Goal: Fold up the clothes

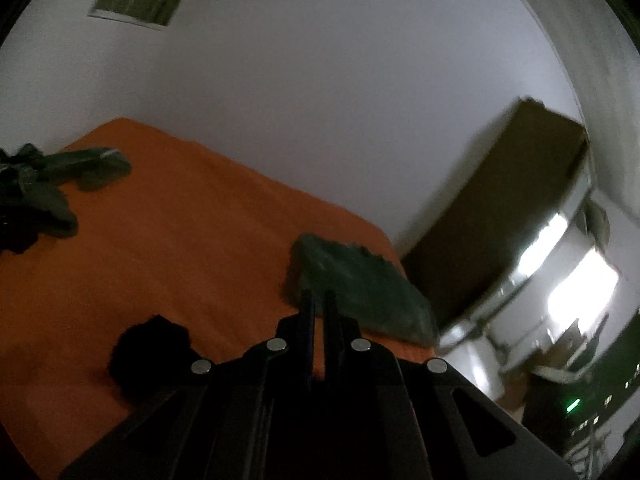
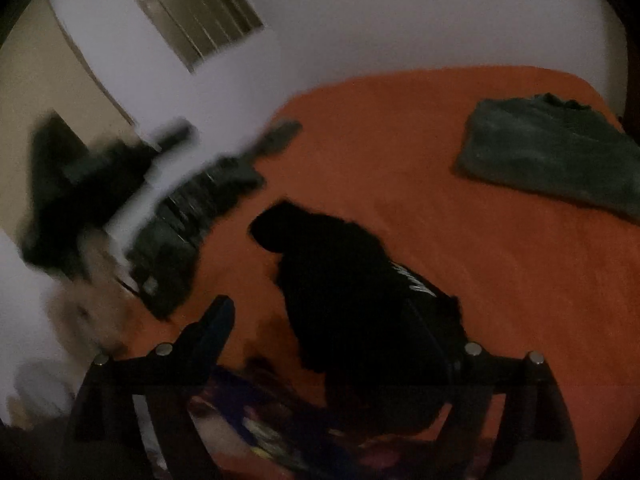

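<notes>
A black garment (image 2: 352, 300) with white print lies bunched on the orange bed (image 2: 460, 240), right in front of my right gripper (image 2: 324, 312), whose fingers are spread wide around it. In the left wrist view a part of it (image 1: 150, 344) shows at lower left. My left gripper (image 1: 320, 300) has its fingers nearly together, raised above the bed, with nothing seen between them. A folded dark green cloth (image 1: 360, 292) lies at the bed's far corner; it also shows in the right wrist view (image 2: 560, 160). The left gripper appears blurred in the right wrist view (image 2: 100, 184).
Dark green clothes (image 1: 52, 188) lie in a heap at the left of the bed (image 1: 180, 240). A white wall runs behind the bed. A dark brown cabinet (image 1: 500, 220) stands at the right. Colourful fabric (image 2: 248, 420) lies below the bed's near edge.
</notes>
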Tool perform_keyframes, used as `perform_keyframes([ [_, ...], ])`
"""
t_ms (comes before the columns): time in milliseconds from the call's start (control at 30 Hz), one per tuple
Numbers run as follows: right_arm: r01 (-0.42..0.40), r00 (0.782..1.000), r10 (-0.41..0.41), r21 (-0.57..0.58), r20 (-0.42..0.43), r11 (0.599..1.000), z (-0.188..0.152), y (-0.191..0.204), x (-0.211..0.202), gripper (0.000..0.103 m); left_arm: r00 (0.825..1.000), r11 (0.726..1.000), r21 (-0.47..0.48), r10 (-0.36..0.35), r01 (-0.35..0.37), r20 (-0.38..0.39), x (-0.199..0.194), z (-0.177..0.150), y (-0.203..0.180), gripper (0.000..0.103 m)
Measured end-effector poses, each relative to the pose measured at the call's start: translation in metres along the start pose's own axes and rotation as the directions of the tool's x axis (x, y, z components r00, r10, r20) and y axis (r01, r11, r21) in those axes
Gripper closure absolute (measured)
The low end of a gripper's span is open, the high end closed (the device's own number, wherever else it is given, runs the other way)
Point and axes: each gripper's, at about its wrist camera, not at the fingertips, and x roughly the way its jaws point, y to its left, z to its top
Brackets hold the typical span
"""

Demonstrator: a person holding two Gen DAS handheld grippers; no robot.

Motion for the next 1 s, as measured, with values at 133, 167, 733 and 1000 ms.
perform_keyframes([
  [133, 0.084, 0.993, -0.083, 0.012, -0.087, 0.996, -0.011, -0.027, 0.029, 0.018, 1.000, 0.998, -0.068, 0.002, -0.003, -0.004, -0.005, 0.013, 0.023, 0.099],
  [167, 0.113, 0.987, -0.108, 0.031, -0.118, 0.993, -0.015, -0.036, 0.038, 0.018, 1.000, 0.997, -0.073, -0.002, 0.001, -0.015, -0.002, 0.013, 0.024, 0.099],
  [733, 0.093, 0.975, 0.071, 0.680, -0.209, 0.727, -0.125, -0.228, 0.118, 0.018, 0.743, 0.984, -0.171, -0.077, -0.051, -0.665, 0.159, -0.094, 0.035, 0.048],
  [1000, -0.101, 0.979, 0.205, 0.850, -0.008, 0.517, -0.159, -0.251, 0.129, 0.101, 0.630, 0.951, -0.236, -0.060, -0.198, -0.774, 0.186, -0.149, 0.067, 0.046],
])
